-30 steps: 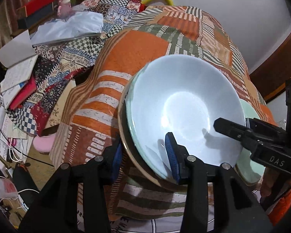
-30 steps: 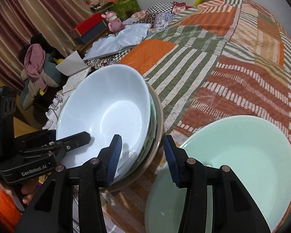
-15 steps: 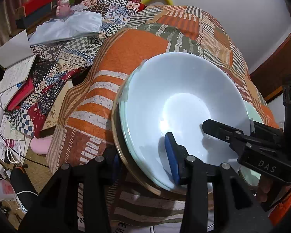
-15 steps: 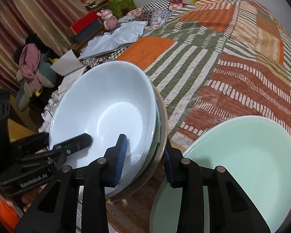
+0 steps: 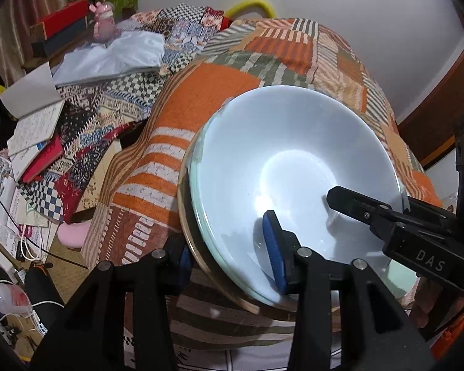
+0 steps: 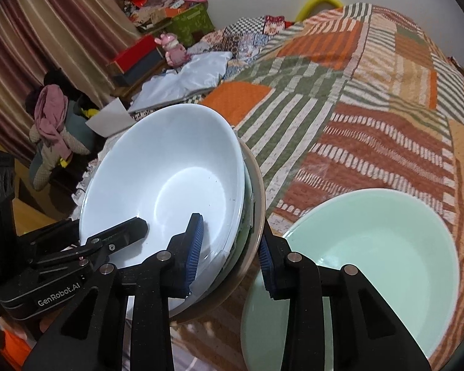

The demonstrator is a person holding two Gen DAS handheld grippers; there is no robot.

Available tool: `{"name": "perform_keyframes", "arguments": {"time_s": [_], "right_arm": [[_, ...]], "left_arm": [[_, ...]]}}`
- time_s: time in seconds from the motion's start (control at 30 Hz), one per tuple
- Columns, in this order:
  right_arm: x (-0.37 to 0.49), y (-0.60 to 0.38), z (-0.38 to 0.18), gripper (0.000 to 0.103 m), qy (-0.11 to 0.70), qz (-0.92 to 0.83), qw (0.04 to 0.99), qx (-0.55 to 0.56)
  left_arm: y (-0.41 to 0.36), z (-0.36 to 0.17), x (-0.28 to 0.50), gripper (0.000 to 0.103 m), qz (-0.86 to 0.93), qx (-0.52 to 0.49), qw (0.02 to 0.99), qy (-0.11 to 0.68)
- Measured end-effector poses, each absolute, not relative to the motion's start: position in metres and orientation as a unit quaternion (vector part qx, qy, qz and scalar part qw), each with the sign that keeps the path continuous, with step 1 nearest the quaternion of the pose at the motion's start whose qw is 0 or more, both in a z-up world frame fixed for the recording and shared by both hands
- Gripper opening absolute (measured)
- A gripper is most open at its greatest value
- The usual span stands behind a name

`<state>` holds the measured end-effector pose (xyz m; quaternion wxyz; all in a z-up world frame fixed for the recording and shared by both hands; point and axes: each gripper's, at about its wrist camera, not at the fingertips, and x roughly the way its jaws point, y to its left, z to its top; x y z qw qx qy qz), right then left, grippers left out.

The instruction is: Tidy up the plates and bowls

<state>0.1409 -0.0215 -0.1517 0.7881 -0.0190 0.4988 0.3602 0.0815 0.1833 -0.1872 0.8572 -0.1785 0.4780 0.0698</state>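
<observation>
Between the blue-padded fingers of the left gripper (image 5: 229, 247) sits the near-left rim of a nested stack: a white bowl (image 5: 294, 170) on top, a thin pale-green dish under it, and a tan-rimmed plate (image 5: 187, 216) at the bottom. One pad lies inside the white bowl, the other is tucked under the plate's edge, so the jaws are narrowed onto the stack's rim. The right gripper (image 6: 230, 247) clamps the opposite rim the same way, its left pad inside the white bowl (image 6: 170, 179) and its right pad against the outside of the tan-rimmed plate (image 6: 258, 191); its jaws are nearly closed on that edge. Each gripper's black finger shows in the other's view, reaching into the bowl from the side.

Just right of the right gripper's outer finger lies a mint-green bowl (image 6: 371, 253), very close to the held stack; whether they touch cannot be told. Under and beyond both sets of fingers spreads a patchwork quilt (image 6: 355, 99) in orange, green and brown stripes.

Far ahead and left of the fingers the surroundings are cluttered: a white plastic bag (image 5: 114, 58), a pink toy figure (image 5: 103, 23), a red box (image 6: 136, 55), a green box (image 6: 190, 23), open notebooks (image 5: 34, 123) and a plush toy with a pink cloth (image 6: 51, 123) beside striped curtains (image 6: 46, 24). A yellow curved tube (image 5: 252, 4) shows past the quilt's far edge against the wall.
</observation>
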Motion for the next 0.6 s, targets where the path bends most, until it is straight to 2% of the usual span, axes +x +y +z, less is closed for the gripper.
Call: {"name": "perform_keyframes", "arguments": {"time_s": [0.6], "right_arm": [[0.135,-0.098,-0.118,0.031,0.459,0.312,0.832,0.008]], "left_arm": [[0.109,-0.146,0.095,0.042,0.016,-0.141,0.881,0.451]]}}
